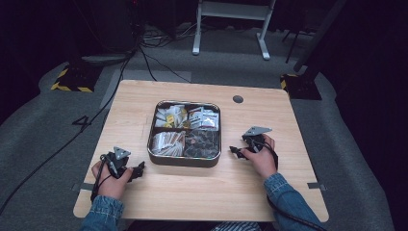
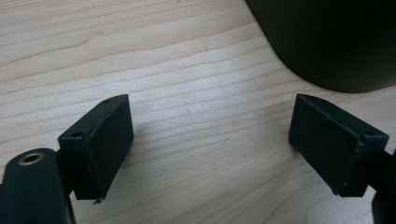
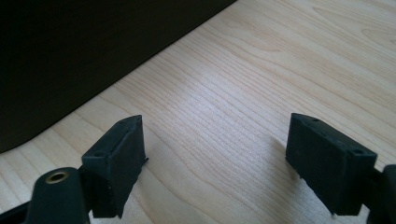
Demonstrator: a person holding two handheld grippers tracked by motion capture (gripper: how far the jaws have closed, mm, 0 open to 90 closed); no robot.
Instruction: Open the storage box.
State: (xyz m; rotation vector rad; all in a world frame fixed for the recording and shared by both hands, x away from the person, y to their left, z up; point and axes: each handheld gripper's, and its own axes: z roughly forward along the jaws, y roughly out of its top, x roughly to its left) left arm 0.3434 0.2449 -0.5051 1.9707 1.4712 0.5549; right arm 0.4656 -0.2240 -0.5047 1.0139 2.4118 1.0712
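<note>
Resting both tools on light wooden surface (image 1: 202, 192), jaws spread, empty: left tool (image 1: 137, 171) at tin's 8 o'clock, right tool (image 1: 235, 152) at 3. Square four-compartment metal tin (image 1: 184, 160) of packets mid-surface. We risk shoving tin if tools swing inward low.

The counter (image 1: 202, 192) is a pale wood-grain top with rounded corners, standing on a grey carpeted floor (image 1: 38, 125). A round dark cable port (image 1: 237, 99) sits near its far edge. Near the middle lies a square metal tin (image 1: 184, 160) with rounded corners, divided into four compartments holding packets and small items. Small grey tabs (image 1: 82, 186) mark the left and right edges. In the two gripper views the tin's dark wall (image 2: 327, 42) rises from bare wood.
</note>
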